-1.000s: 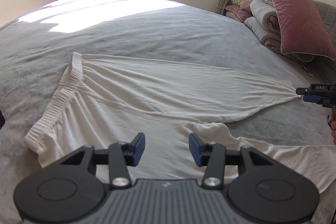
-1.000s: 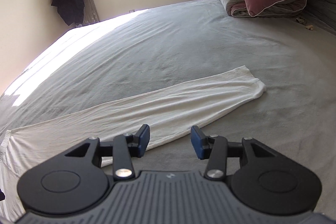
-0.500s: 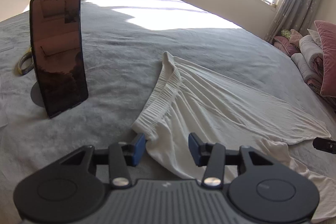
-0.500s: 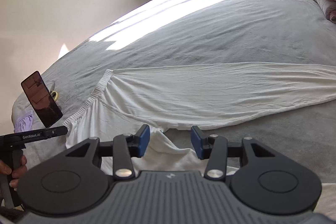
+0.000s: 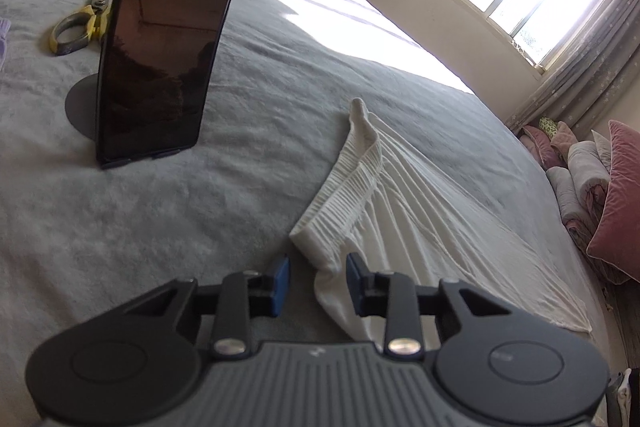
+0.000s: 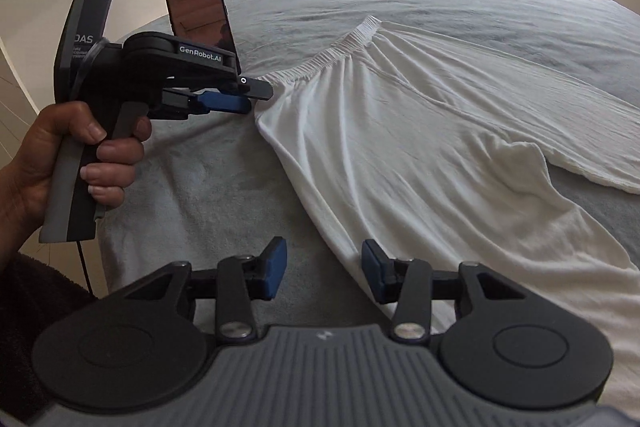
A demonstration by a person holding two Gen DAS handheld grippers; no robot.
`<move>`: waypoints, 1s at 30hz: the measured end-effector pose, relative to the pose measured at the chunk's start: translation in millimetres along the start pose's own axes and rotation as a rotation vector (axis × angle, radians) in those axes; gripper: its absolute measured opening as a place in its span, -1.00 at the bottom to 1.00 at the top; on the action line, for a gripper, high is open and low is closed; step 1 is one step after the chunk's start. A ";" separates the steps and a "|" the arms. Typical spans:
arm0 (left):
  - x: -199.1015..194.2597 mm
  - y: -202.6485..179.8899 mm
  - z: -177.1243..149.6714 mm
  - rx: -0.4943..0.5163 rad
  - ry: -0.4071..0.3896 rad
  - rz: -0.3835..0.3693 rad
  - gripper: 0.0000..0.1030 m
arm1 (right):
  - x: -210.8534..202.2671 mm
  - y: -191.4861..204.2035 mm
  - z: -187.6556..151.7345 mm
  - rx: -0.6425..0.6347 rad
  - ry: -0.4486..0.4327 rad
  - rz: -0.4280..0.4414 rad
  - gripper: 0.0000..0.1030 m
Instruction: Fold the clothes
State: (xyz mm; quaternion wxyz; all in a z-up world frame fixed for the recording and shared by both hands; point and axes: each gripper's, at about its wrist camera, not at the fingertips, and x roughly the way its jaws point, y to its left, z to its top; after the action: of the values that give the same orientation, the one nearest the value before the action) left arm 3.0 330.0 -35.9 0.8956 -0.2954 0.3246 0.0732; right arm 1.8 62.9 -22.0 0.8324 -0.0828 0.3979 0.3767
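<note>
White trousers [image 6: 420, 131] lie spread on the grey bed, elastic waistband [image 5: 352, 183] toward the left, legs running right. My left gripper [image 5: 318, 281] is open, its blue pads on either side of the near waistband corner, close above it. In the right wrist view the left gripper [image 6: 256, 97] is seen from the side at that corner. My right gripper [image 6: 324, 273] is open and empty, low over the near edge of the trousers, whose edge runs between its pads.
A dark phone [image 5: 168, 39] stands on a round base on the bed, left of the waistband. Yellow-handled scissors [image 5: 80, 27] lie behind it. Pink pillows and folded quilts [image 5: 600, 195] are stacked far right. The bed edge [image 6: 108, 259] is near left.
Both grippers swung left from the trouser legs to the waistband end. The left gripper came down to the near waistband corner. The right gripper dropped close to the near side edge.
</note>
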 end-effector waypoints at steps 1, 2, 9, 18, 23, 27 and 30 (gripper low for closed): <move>1.0 -0.3 0.0 0.003 -0.004 0.003 -0.56 | 0.3 1.6 -1.1 -0.020 -0.002 -0.010 -0.21; 2.3 -0.6 0.3 0.008 -0.008 0.005 -0.59 | 0.6 3.3 -2.2 -0.041 -0.004 -0.019 -0.21; 4.5 1.7 3.3 0.011 -0.006 -0.011 -0.62 | -12.0 5.9 -4.5 -0.068 -0.038 -0.040 -0.22; 8.6 3.1 5.3 0.008 -0.003 -0.023 -0.43 | -5.8 3.9 -6.8 -0.067 0.006 -0.015 -0.31; 6.7 3.8 6.2 0.016 -0.006 -0.021 -0.43 | -8.0 15.9 -9.4 -0.083 0.016 0.049 -0.32; 7.6 6.8 8.2 0.000 -0.011 -0.022 -0.46 | -13.8 18.6 -7.7 -0.097 -0.007 0.039 -0.33; 8.7 6.8 10.2 -0.007 -0.013 -0.029 -0.47 | -22.8 13.5 -4.2 -0.101 -0.049 0.010 -0.32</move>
State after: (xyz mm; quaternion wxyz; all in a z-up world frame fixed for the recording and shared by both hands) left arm 13.1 340.9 -38.3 0.8975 -0.3029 0.3142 0.0634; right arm -19.2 57.7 -6.0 0.8348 -0.1136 0.3582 0.4025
